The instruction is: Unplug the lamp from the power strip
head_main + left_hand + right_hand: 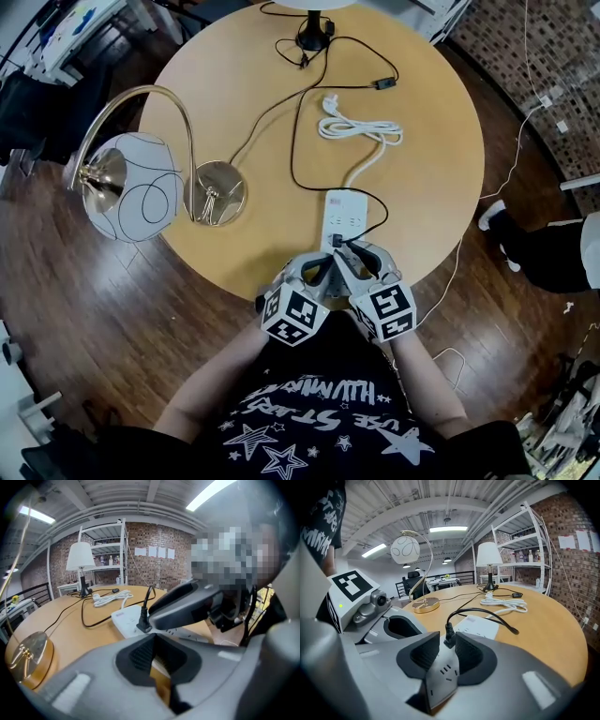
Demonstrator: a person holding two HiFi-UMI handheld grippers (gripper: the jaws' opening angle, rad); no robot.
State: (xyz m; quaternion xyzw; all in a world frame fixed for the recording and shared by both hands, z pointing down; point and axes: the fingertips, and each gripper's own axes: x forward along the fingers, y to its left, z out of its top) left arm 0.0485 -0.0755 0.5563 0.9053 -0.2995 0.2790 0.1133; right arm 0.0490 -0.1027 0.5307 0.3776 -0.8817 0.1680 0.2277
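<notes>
A white power strip (pixel 345 208) (pixel 126 618) (pixel 480 626) lies on the round wooden table (pixel 234 84), near its front edge. A black plug (pixel 336 242) (pixel 143 623) (pixel 449 637) stands in the strip's near end. Its thin black cord loops back towards the white-shaded lamp (pixel 314 33) (pixel 488 557) at the far side. My right gripper (pixel 358 255) (pixel 447 651) is open, its pads either side of the plug, over the strip's end. My left gripper (pixel 316 265) (pixel 157 660) sits close beside it, slightly open, with only table wood showing in the gap.
A gold arc lamp with a glass globe (pixel 127 187) has its round base (pixel 217 192) on the table's left. The strip's white cable lies coiled (pixel 361 127) mid-table. An inline switch (pixel 384 84) sits on the black cord. A person's shoe (pixel 492 216) is on the floor at right.
</notes>
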